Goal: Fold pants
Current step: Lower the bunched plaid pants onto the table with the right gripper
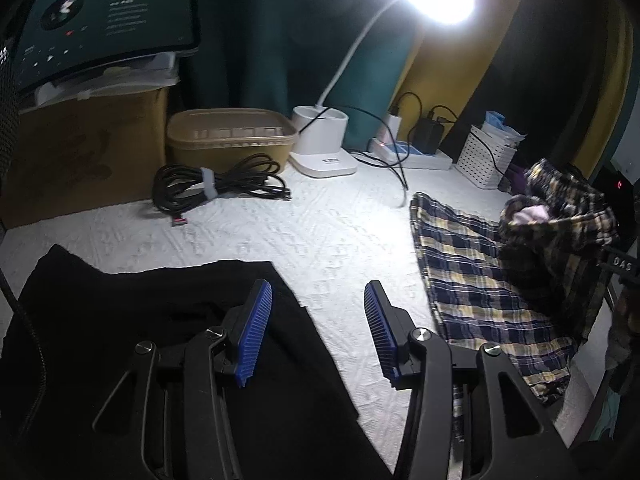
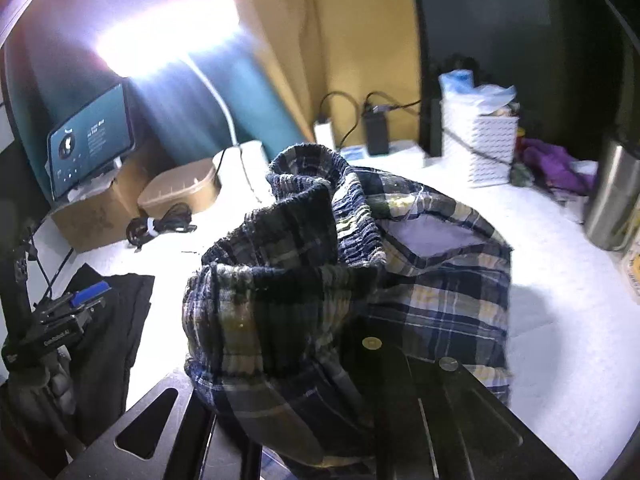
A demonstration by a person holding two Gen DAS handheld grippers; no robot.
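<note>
Left tongs point(image 1: 318, 334) parted, nothing between pads, above black garment point(image 1: 140, 340) on white-covered table point(image 1: 320, 232). Right tongs clamped on plaid pants point(image 2: 360, 264), waistband bunched, lifted; rest of pants trailing flat on table at right.

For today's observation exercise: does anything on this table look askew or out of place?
Yes. The plaid pants lie half flat, their waistband end bunched and lifted in the right gripper. A black garment lies rumpled beneath the open left gripper.
</note>
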